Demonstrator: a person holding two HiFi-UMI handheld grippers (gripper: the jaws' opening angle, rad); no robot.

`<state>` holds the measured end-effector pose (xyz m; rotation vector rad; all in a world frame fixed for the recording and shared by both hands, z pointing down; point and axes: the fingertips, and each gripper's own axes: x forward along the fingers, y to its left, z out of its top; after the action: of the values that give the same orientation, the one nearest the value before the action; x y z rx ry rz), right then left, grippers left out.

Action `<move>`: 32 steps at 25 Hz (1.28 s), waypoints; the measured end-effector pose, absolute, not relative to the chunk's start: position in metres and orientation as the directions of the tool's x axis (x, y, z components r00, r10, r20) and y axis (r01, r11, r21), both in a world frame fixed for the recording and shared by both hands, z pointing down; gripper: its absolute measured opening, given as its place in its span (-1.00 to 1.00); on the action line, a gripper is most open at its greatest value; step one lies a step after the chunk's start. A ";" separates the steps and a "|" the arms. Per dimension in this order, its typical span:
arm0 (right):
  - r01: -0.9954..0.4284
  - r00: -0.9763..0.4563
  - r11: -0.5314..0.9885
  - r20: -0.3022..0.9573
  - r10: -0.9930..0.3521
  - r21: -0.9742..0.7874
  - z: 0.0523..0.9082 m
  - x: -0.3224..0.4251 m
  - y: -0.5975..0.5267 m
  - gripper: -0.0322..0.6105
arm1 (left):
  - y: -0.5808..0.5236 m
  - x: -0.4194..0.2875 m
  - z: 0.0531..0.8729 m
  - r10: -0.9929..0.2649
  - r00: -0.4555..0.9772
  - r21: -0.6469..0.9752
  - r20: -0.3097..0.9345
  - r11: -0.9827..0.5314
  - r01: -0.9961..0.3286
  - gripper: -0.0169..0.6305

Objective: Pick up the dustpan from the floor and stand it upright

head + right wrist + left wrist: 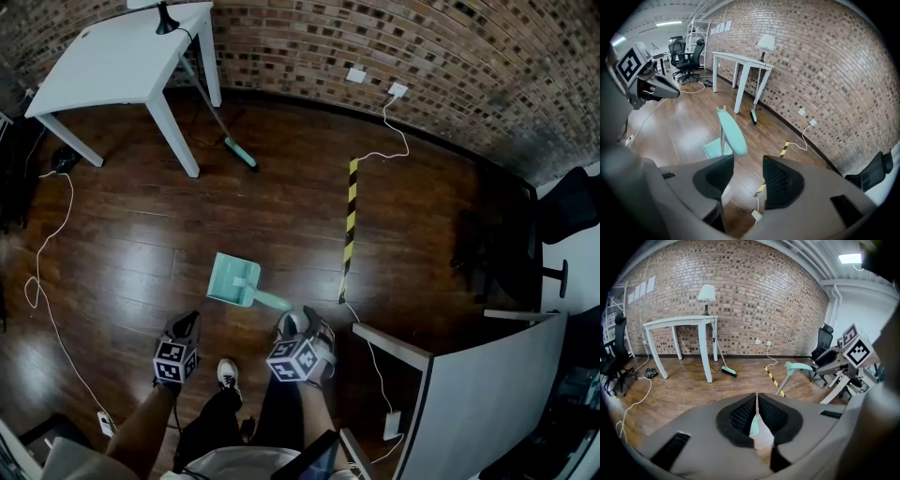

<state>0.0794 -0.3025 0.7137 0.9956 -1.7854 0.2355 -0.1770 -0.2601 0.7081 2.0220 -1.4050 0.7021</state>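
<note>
Floor (281,206): dark glossy wood boards, backed by a brick wall (375,47).

Fixtures: white counter (122,61) at far left with a lamp (707,292) on it; broom (225,136) leaning against one counter leg; yellow-and-black tape strip (350,225) on the boards; white cable (42,272) trailing along the left.

Task item: mint dustpan (234,279), long-handled. The pan sits on the floor in the open middle, between counter and person. Its handle (730,133) rises close to vertical, so by appearance it already stands upright.

Right gripper (746,166): jaws wide apart, nothing between them. The handle's grip lies just up and to the left of the jaws, outside the gap and not touching. This is the nearer hand.

Left gripper (757,397): jaws closed together and holding nothing; a sliver of mint shows through the slit below the tips. The handle stands off to its right, well apart.

Judgement: any re-grip would fall to the right gripper, shifting left across a vertical long axis.
</note>
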 end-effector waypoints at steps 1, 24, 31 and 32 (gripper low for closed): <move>-0.719 -0.133 0.640 0.849 -0.511 0.272 0.713 0.078 -0.299 -0.26 | -0.260 -0.179 0.705 -0.656 0.306 0.158 0.691 -0.276 -0.948 -0.88; -0.911 -0.288 0.337 0.219 -0.932 0.238 0.377 0.065 -0.204 -0.90 | -0.222 -0.186 0.390 -0.875 0.463 0.030 0.143 -0.463 -0.886 -0.94; -0.938 -0.295 0.303 0.076 -0.953 0.169 0.309 0.082 -0.167 -0.89 | -0.182 -0.172 0.313 -0.877 0.481 -0.080 -0.010 -0.479 -0.874 -0.94; -0.941 -0.293 0.299 0.060 -0.954 0.160 0.300 0.084 -0.164 -0.89 | -0.180 -0.168 0.306 -0.873 0.486 -0.095 -0.029 -0.482 -0.871 -0.95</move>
<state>0.0836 -0.1638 0.2998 1.7743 -2.4125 -0.1401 -0.1683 -0.1795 0.3059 2.7905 -1.6429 0.0381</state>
